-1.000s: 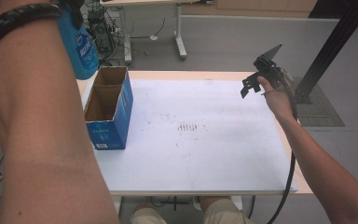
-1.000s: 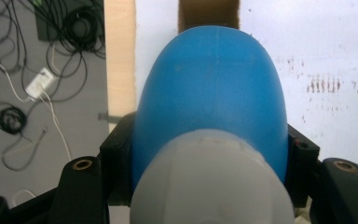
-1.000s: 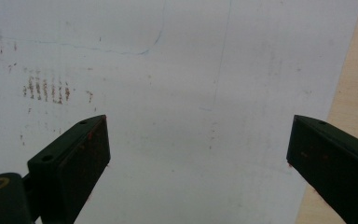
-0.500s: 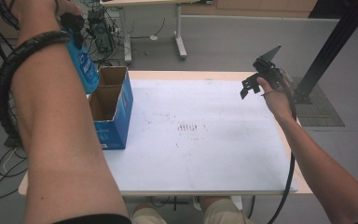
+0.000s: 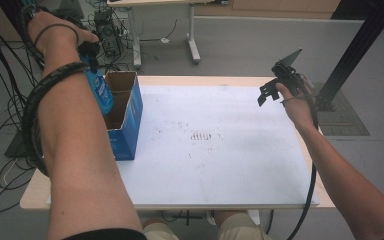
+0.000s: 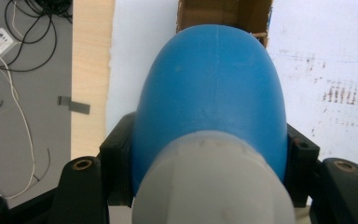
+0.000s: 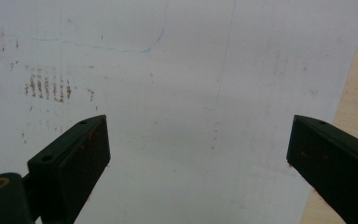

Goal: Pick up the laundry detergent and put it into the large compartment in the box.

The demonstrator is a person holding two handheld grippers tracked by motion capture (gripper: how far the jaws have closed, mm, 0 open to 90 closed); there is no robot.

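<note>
A blue plastic bottle point(image 5: 101, 91) with a pale grey cap hangs bottom-down over the open cardboard box point(image 5: 131, 111) at the table's left edge. Its lower end dips into the box mouth. My left gripper point(image 5: 88, 54) is shut on the bottle's upper part. In the left gripper view the bottle point(image 6: 209, 88) bulges between the two black jaws of the left gripper point(image 6: 209, 156), and the brown inside of the box point(image 6: 223, 13) lies beyond it. Above the table's far right, my right gripper point(image 5: 270, 95) stands open; in its own view the right gripper point(image 7: 198, 154) holds nothing.
A white sheet point(image 5: 215, 165) with brown smudges covers most of the wooden table point(image 5: 35, 192). The box has blue outer walls and open flaps. Cables and desk legs lie on the grey floor point(image 5: 240, 35) behind. A black post stands at the far right.
My left hand has come down with the blue bottle, from above the box's far left to its mouth. The right hand has stayed where it was.
</note>
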